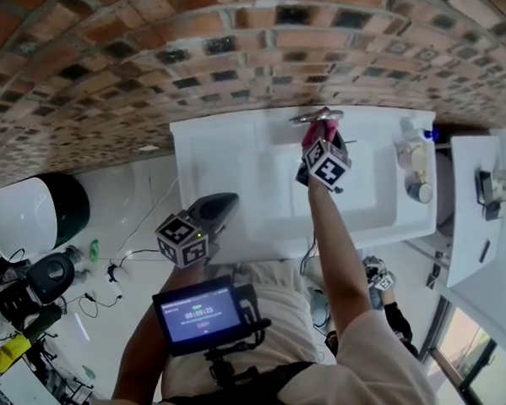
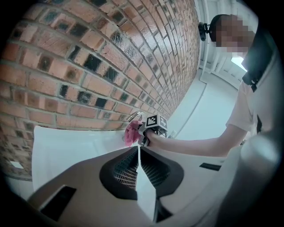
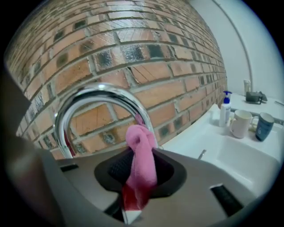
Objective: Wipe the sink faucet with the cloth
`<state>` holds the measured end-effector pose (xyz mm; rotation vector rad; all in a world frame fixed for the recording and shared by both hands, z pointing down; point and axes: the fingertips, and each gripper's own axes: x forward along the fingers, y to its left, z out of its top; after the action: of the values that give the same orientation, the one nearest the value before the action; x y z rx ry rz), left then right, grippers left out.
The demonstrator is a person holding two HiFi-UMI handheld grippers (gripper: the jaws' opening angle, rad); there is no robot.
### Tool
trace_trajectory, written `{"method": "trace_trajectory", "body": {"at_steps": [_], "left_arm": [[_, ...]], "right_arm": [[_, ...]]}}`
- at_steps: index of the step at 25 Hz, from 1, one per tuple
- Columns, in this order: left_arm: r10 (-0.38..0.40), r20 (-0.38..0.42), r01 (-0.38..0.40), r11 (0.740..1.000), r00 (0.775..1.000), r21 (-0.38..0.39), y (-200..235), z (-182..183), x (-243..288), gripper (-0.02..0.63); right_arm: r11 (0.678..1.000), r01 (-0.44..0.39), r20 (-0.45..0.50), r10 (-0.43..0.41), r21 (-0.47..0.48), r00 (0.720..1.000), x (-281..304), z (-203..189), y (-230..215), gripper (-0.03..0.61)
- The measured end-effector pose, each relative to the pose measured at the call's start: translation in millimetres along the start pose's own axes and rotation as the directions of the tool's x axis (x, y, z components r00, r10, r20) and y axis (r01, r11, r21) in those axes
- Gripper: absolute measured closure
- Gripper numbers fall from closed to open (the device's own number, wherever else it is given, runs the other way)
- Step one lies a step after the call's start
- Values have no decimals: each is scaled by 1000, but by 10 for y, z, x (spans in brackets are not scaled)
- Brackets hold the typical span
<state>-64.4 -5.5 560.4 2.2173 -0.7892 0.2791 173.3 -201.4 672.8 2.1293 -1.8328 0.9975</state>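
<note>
Right by the faucet's [image 3: 95, 95] curved spout, the right gripper [image 3: 135, 170] pinches the pink cloth [image 3: 142, 153], while the left gripper [image 2: 138, 153], pressed together and empty, hovers beside the sink's [image 1: 238, 158] near edge.

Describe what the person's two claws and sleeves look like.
The left claw and right claw are grey moulded plastic shells with black ribbed pads. Each carries a white cube with black square markers. The person wears a white short-sleeved shirt.
</note>
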Motion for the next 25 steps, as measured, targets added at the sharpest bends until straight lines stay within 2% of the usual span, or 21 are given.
{"method": "trace_trajectory", "body": {"at_steps": [2,5,8,13,15,19,23,25], "left_arm": [[3,3,-3,1000,1000,2,-5,0,-17,614],[5,8,-5,1000,1000,4,-22,-15,-35,614],[12,9,-12,1000,1000,2,-45,-22,-35,614],[11,17,-11,1000,1000,7,-92,-18,-16,614],[11,19,-11,1000,1000,8,-108,-17,-4,614],[18,20,-18,1000,1000,4,-123,-28,8,614],[27,22,-27,1000,999,-1,-123,-42,20,614],[31,24,-31,1000,999,-3,-121,-43,32,614]], "right_arm": [[999,-19,34,21,-47,999,-85,97,55,477],[982,-37,96,56,-185,994,-209,221,141,477],[945,-51,136,100,-324,986,-332,360,276,479],[881,-61,172,159,-469,972,-408,405,403,479],[834,-65,188,198,-547,962,-457,405,503,479],[703,-80,177,285,-707,942,-493,331,715,480],[595,-100,139,343,-798,929,-483,224,847,480],[555,-113,118,363,-824,924,-471,165,897,480]]}}
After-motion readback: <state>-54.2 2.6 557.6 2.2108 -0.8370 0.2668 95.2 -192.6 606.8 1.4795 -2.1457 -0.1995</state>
